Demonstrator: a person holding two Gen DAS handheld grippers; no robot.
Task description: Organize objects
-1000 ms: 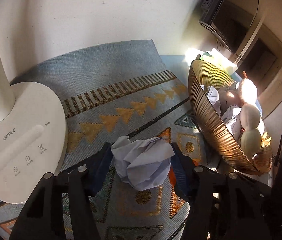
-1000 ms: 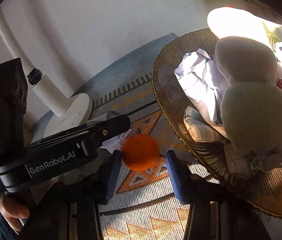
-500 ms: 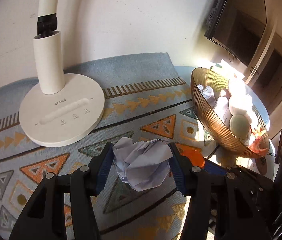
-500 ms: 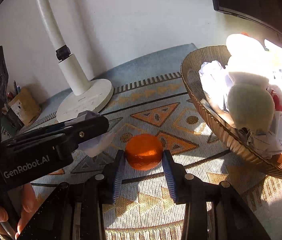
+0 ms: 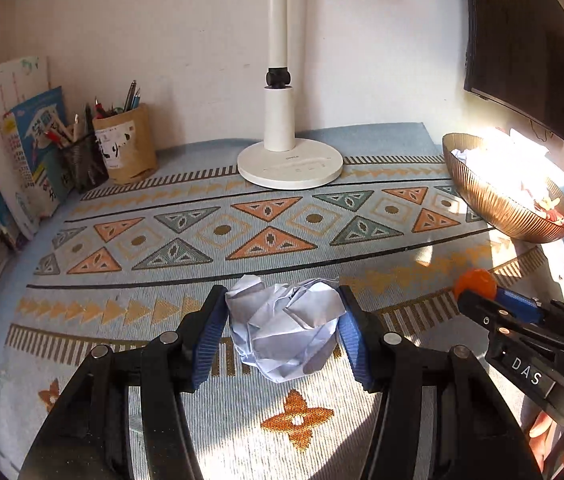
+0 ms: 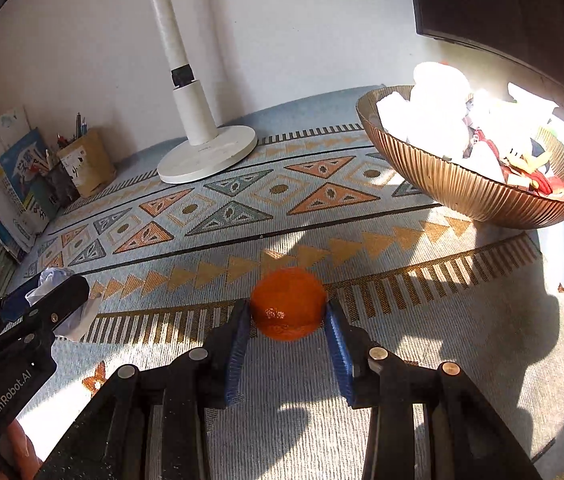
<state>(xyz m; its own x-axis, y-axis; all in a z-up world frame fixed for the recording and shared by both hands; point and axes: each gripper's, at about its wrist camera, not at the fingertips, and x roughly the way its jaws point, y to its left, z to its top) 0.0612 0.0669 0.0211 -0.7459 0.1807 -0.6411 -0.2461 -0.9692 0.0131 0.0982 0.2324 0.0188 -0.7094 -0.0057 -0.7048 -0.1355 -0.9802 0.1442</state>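
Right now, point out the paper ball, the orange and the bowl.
paper ball [image 5: 285, 328], left wrist view, crumpled middle.
orange [image 6: 287, 304], right wrist view, front face.
bowl [image 6: 465, 192], right wrist view, ribbed outer wall.

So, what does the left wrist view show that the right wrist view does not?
Only the left wrist view shows the whole crumpled paper ball between the left gripper fingers. Only the right wrist view shows the whole orange in the right gripper, and the bowl's contents. Both show the lamp base, the ribbed bowl, the pen holders and the books.
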